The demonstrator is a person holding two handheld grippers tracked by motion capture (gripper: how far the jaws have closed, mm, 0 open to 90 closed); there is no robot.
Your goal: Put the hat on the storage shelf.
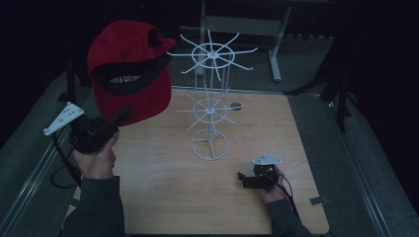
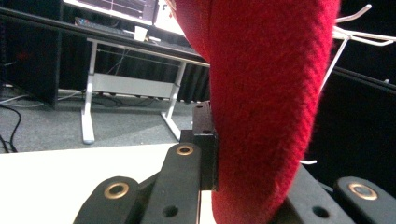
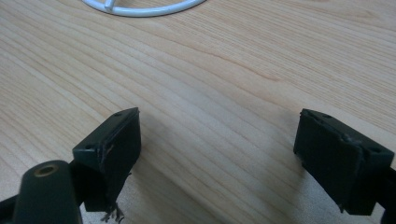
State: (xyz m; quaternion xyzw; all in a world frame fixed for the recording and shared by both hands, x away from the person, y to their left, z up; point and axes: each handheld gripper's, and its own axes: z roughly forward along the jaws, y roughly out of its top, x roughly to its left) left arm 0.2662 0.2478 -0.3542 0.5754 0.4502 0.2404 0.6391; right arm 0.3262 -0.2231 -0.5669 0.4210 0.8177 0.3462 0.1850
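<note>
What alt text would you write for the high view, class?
A person's left gripper holds a red cap up beside a white wire rack on a wooden table, while the right gripper rests open near the table's front.

Dim room, black walls, grey carpet [image 1: 316,123]. White-legged desk [image 2: 135,46] beyond the wooden table [image 1: 197,202] far edge, monitors on it.

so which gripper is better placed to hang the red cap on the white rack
Left. The left gripper is shut on the red cap, holding it up beside the white wire rack. The right gripper sits low on the table, jaws open and holding nothing.
</note>
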